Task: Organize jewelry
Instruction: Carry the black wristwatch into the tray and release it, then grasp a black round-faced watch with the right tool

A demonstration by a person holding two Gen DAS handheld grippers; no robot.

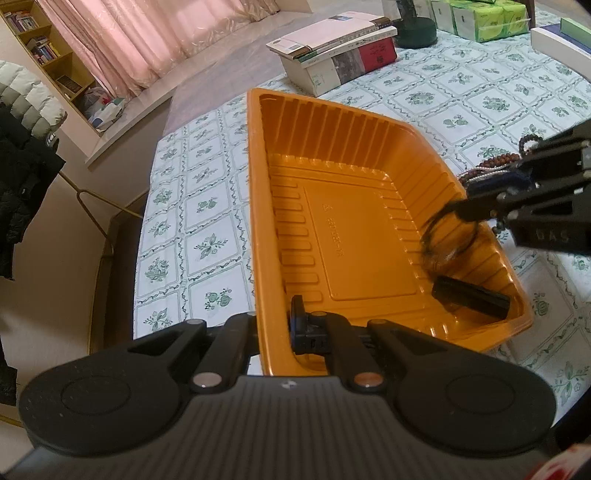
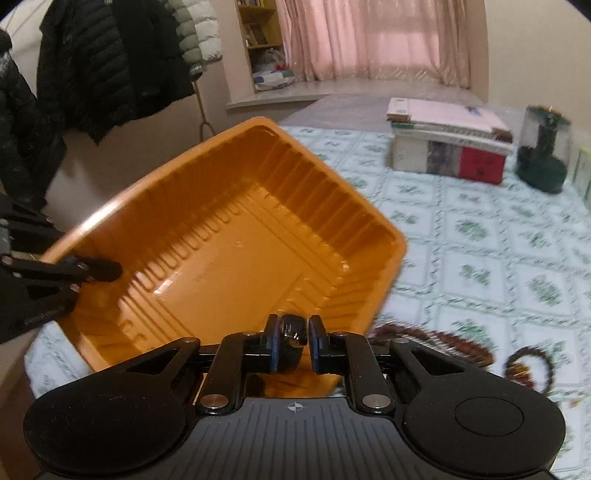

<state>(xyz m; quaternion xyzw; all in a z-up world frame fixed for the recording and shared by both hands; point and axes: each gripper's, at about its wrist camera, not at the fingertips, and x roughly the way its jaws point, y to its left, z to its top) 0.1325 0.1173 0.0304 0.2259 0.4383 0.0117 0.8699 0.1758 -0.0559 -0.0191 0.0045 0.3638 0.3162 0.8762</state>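
An orange plastic tray (image 1: 351, 236) sits on the flowered tablecloth. My left gripper (image 1: 280, 321) is shut on the tray's near wall, one finger inside and one outside; the right wrist view shows the left gripper (image 2: 96, 269) at the tray's (image 2: 229, 236) left side. My right gripper (image 2: 293, 332) is shut on a dark glossy bangle (image 2: 293, 330). In the left wrist view the right gripper (image 1: 461, 208) holds that bangle (image 1: 448, 240) over the tray's right inner wall. A black oblong piece (image 1: 469, 297) lies in the tray's near right corner. Brown bead bracelets (image 2: 443, 341) lie on the cloth beside the tray.
A stack of books (image 1: 332, 55) lies beyond the tray. Green tissue packs (image 1: 491, 18) and a dark green stand (image 2: 543, 162) sit at the back. The table edge (image 1: 147, 206) runs close to the tray's left. Coats (image 2: 92, 62) hang beyond the table.
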